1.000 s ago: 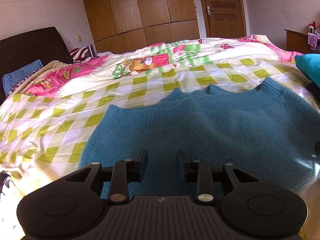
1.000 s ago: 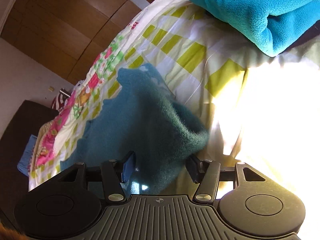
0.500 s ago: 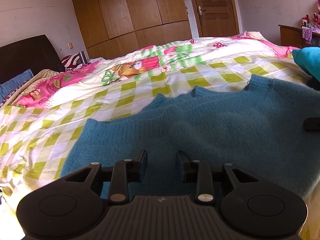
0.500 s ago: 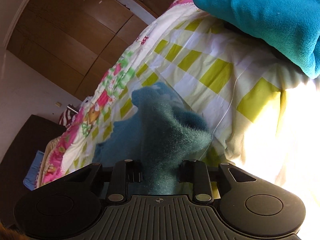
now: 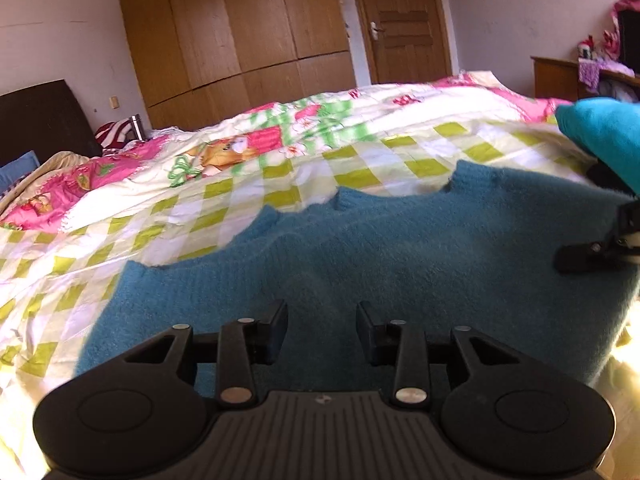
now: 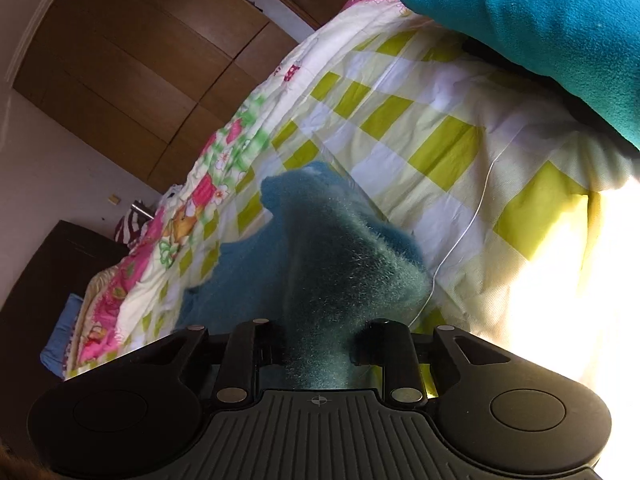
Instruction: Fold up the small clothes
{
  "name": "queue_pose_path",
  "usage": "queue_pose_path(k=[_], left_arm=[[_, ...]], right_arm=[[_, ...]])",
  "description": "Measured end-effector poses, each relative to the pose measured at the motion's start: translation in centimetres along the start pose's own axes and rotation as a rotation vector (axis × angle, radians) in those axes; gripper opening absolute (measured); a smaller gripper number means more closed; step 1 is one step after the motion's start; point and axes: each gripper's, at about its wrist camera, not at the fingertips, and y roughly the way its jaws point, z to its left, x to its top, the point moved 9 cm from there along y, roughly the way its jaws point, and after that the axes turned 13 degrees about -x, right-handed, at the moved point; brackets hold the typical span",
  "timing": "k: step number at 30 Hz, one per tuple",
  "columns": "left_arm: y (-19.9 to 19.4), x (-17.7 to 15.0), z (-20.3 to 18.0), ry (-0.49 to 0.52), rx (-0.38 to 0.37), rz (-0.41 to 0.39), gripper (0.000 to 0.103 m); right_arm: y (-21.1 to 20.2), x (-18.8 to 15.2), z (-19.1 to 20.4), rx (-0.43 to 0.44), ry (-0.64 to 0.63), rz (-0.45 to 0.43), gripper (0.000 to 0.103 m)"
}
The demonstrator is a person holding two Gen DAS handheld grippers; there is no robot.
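A fuzzy teal sweater (image 5: 400,248) lies spread over the checked quilt (image 5: 240,200), neckline away from me. My left gripper (image 5: 322,320) sits at its near hem, and the knit fills the narrow gap between the fingers, so it is shut on the sweater. In the right wrist view the sweater (image 6: 332,248) rises in a bunched ridge into my right gripper (image 6: 318,348), which is shut on that edge. Part of the right gripper (image 5: 592,250) shows at the sweater's right side in the left wrist view.
A folded bright turquoise fleece (image 6: 540,20) lies on the quilt to the right, also seen as the fleece (image 5: 604,136) in the left view. Behind the bed stand a wooden wardrobe (image 5: 240,40), a door (image 5: 404,28) and a dark headboard (image 5: 40,120).
My right gripper went from wide open around the sweater's edge to shut on it. The left gripper keeps its hold on the hem while it shifts and tilts upward.
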Motion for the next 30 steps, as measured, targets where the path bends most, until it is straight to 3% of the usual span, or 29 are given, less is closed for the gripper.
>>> queue_pose_path(k=[2,5,8,13,16,20,22,25,30], left_arm=[[-0.1,0.4,1.2,-0.013,0.065,-0.025,0.049],[2.5,-1.3,0.6,-0.013,0.015,0.096,0.046],[2.2,-1.7,-1.0,0.075,0.015,0.076,0.038],[-0.8,-2.2,1.5,-0.12,-0.084,0.034,0.041],[-4.3,-2.7,4.3,-0.201,-0.061,-0.022,0.041],[-8.7,-5.0,8.6,-0.269,0.041,-0.068,0.042],[-8.7,-6.9,10.1,-0.29,0.078,-0.016,0.042],[-7.5,-9.9,11.1,-0.389,0.034,0.02,0.043],[-7.4,-10.7,11.4,-0.419,0.003,-0.031,0.044]], right_arm=[[-1.1,0.5,-0.3,0.019,0.0,-0.005,0.019],[-2.7,0.6,0.8,0.017,-0.049,-0.039,0.018],[-5.5,0.3,4.1,0.02,-0.21,-0.133,0.017],[-8.2,-1.8,12.6,0.068,-0.526,-0.273,0.017],[-7.7,-4.2,17.2,0.099,-0.69,-0.309,0.017],[-6.3,-8.8,22.4,0.147,-0.878,-0.315,0.017],[-5.4,-11.9,24.4,0.174,-0.981,-0.303,0.017],[-4.0,-16.5,26.2,0.209,-1.117,-0.253,0.017],[-2.2,-22.6,26.3,0.229,-1.324,-0.149,0.016]])
